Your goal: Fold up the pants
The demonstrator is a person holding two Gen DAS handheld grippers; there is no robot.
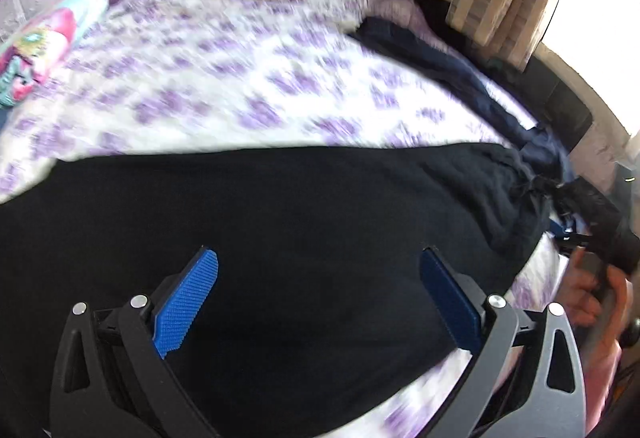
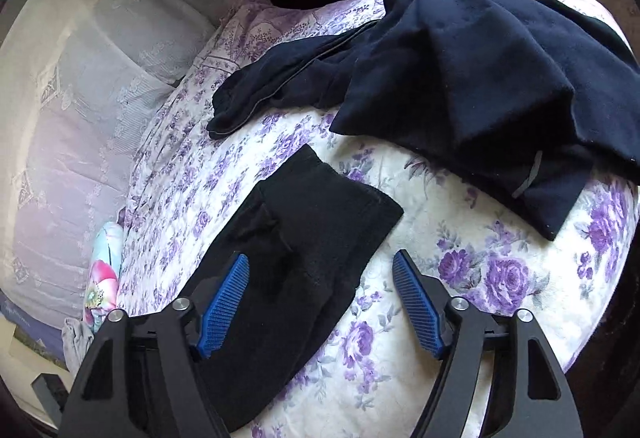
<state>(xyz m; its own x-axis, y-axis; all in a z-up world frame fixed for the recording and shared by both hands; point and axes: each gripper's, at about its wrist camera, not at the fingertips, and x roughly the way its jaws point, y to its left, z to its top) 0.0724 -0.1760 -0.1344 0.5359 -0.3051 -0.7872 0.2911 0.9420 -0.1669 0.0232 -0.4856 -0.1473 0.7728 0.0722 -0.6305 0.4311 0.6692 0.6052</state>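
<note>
Lying flat on the bed's white quilt with purple flower print (image 2: 460, 238), the black fleece pants (image 2: 304, 222) stretch from the centre toward 7 o'clock in the right wrist view. The right hand-held gripper (image 2: 320, 302) hangs over them, jaws spread wide, holding nothing. The left hand-held gripper (image 1: 320, 298) is likewise wide apart above the black cloth (image 1: 280, 230). A heap of navy garments (image 2: 480, 70) lies at 1 o'clock, apart from the pants.

Left wrist close over black pants (image 1: 280, 238), right wrist higher, both sharing floral bedspread (image 2: 440, 198)
</note>
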